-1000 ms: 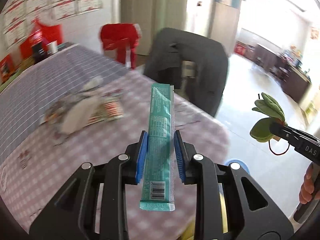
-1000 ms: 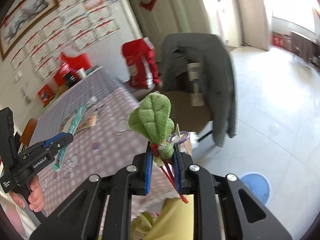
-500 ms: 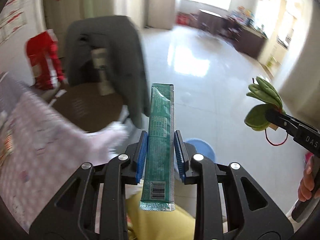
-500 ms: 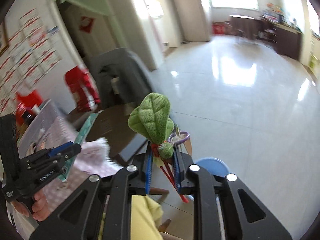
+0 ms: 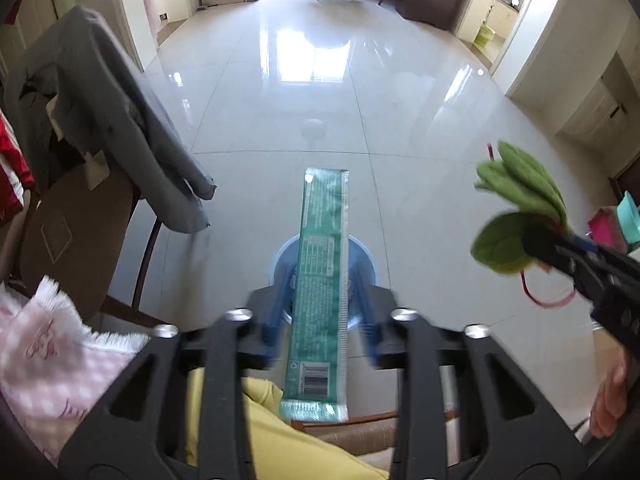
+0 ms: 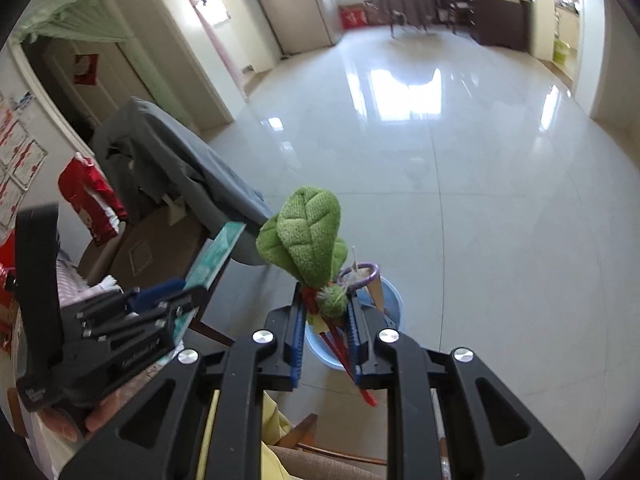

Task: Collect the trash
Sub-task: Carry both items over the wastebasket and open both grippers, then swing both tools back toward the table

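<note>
A long green snack wrapper (image 5: 322,240) stands between the jaws of my left gripper (image 5: 320,276). Those jaws are opening, and the blurred blue pads (image 5: 276,308) have come clear of the wrapper's edges. Directly below it on the floor sits a round blue bin (image 5: 282,264). My right gripper (image 6: 324,300) is shut on a green plush leaf ornament (image 6: 308,240) with red strings and a purple ring, and it also hangs above the blue bin (image 6: 390,304). In the right wrist view the left gripper (image 6: 160,296) and the wrapper (image 6: 216,252) show at the left.
A chair draped with a grey jacket (image 5: 100,92) stands at the left. The fringed edge of a pink chequered tablecloth (image 5: 40,352) is at the lower left. Yellow clothing (image 5: 260,420) lies under the grippers. Glossy tiled floor (image 5: 400,100) stretches ahead.
Both grippers swung from the table out over the floor and tipped down above the blue bin. The left jaws have spread away from the wrapper. The right grip is unchanged.
</note>
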A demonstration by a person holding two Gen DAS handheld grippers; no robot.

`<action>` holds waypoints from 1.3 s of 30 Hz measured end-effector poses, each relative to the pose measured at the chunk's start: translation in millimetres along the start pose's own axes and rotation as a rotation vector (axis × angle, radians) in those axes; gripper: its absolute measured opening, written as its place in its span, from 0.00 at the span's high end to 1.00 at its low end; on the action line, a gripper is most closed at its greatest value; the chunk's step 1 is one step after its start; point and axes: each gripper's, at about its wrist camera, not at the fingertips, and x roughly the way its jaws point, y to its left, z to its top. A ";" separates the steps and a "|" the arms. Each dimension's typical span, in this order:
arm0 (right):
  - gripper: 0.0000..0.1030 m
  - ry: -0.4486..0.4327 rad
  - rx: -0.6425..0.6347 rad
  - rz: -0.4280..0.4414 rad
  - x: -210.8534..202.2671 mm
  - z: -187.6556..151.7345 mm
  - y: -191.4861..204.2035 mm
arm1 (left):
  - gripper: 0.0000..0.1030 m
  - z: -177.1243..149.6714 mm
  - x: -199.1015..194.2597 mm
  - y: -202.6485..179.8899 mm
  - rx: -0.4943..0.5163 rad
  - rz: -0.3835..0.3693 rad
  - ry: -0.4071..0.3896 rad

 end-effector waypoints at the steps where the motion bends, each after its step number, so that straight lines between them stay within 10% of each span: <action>1: 0.82 0.008 0.012 -0.003 2.7 -0.3 -2.8 | 0.32 2.5 2.9 0.2 -0.006 0.007 -0.008; 10: 0.78 0.093 -0.013 -0.034 43.6 2.5 16.4 | 0.32 -9.3 -2.0 43.3 -0.084 0.082 0.002; 12: 0.46 0.102 0.005 -0.039 46.7 7.5 22.7 | 0.32 -14.0 -6.3 53.8 -0.108 0.091 0.004; 14: 0.36 0.075 0.015 -0.017 42.5 10.2 26.8 | 0.32 -18.8 -12.5 61.6 -0.127 0.111 -0.003; 39: 0.26 0.001 -0.191 0.051 -12.4 -14.3 135.6 | 0.32 -69.0 -110.2 105.1 -0.236 0.152 -0.137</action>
